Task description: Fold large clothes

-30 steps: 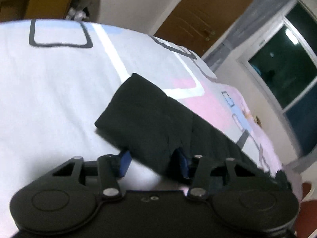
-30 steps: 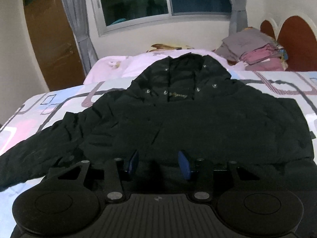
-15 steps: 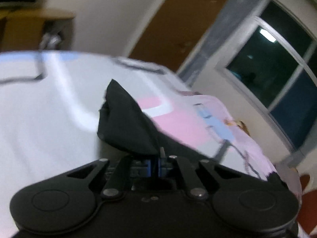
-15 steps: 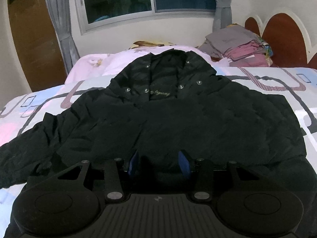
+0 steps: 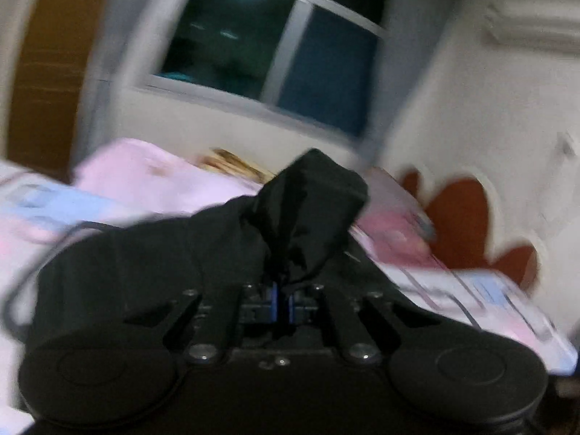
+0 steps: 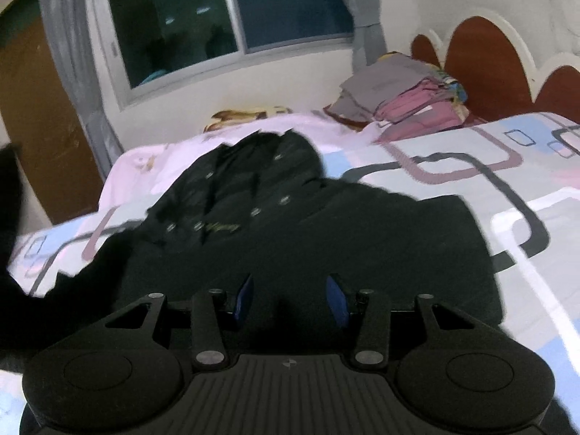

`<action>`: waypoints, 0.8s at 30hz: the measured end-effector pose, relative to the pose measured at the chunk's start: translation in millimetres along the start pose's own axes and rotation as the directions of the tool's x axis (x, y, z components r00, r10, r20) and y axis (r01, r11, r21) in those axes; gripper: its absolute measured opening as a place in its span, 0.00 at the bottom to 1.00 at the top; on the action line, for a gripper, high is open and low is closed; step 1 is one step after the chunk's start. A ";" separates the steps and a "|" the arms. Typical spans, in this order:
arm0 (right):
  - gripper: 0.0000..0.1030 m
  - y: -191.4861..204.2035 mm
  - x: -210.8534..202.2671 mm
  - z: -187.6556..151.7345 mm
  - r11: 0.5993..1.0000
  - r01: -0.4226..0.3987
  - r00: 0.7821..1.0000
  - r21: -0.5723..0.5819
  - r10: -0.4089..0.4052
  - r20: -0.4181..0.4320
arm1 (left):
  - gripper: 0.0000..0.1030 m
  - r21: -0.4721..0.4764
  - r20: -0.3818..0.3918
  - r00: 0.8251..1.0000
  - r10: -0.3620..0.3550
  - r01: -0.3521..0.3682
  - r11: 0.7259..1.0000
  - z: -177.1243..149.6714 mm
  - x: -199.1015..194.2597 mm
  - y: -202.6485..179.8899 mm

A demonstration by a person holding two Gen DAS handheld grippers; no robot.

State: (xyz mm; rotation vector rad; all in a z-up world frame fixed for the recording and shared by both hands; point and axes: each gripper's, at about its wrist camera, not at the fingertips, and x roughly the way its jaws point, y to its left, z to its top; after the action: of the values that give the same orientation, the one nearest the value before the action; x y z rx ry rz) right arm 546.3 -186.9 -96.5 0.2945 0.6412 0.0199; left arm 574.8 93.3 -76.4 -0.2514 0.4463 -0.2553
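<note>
Black padded jacket (image 6: 297, 239) lies spread on the bed (image 6: 471, 166). The left gripper (image 5: 281, 299) has its fingers clamped on the sleeve cuff (image 5: 311, 214), lifting it to fold inward; the right gripper (image 6: 290, 297) waits with fingers apart above the hem.

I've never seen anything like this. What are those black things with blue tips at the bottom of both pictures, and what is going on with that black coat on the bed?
There is no robot here. A person holds a two-finger clamp in each hand, and a small wide-angle camera on each one looks forward along its fingers, so each picture shows its own clamp at the bottom.

In the left wrist view, the left hand-held gripper is shut on the sleeve of the black jacket, which bunches up above the blue pads. That picture is blurred.

In the right wrist view, the right hand-held gripper is open above the jacket, holding nothing. The jacket lies spread on a bed with a patterned sheet. A stack of folded clothes sits by the headboard.
</note>
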 end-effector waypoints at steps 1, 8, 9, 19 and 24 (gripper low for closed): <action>0.44 -10.1 -2.0 3.3 1.000 0.011 1.000 0.008 -0.011 0.009 | 0.05 0.023 -0.035 0.999 -0.030 0.031 0.999 -3.5 13.8 -15.3; 0.45 -80.6 -12.3 14.1 0.997 0.009 1.000 0.079 -0.010 0.014 | 0.05 0.129 -0.258 0.958 -0.121 0.158 0.979 -59.7 79.5 -97.2; 0.47 -87.3 -13.1 14.9 0.997 0.007 1.000 0.082 -0.008 0.010 | 0.07 0.136 -0.294 0.948 -0.125 0.171 0.976 -66.8 88.1 -99.2; 0.87 -94.0 -26.6 25.9 0.993 -0.095 0.995 0.065 0.092 0.046 | 0.73 0.170 -0.354 0.903 -0.244 0.319 0.932 -73.9 60.7 -113.0; 0.50 -71.6 -6.9 24.6 0.988 -0.151 0.988 0.045 0.152 -0.030 | 0.51 0.090 -0.149 0.987 -0.066 0.080 0.993 -26.3 12.0 -27.9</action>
State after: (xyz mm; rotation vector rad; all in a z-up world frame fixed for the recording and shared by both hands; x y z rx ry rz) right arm 550.2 -262.8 -93.5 0.3845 0.6517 0.1574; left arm 568.1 58.8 -95.9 -0.1554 0.5683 -0.3676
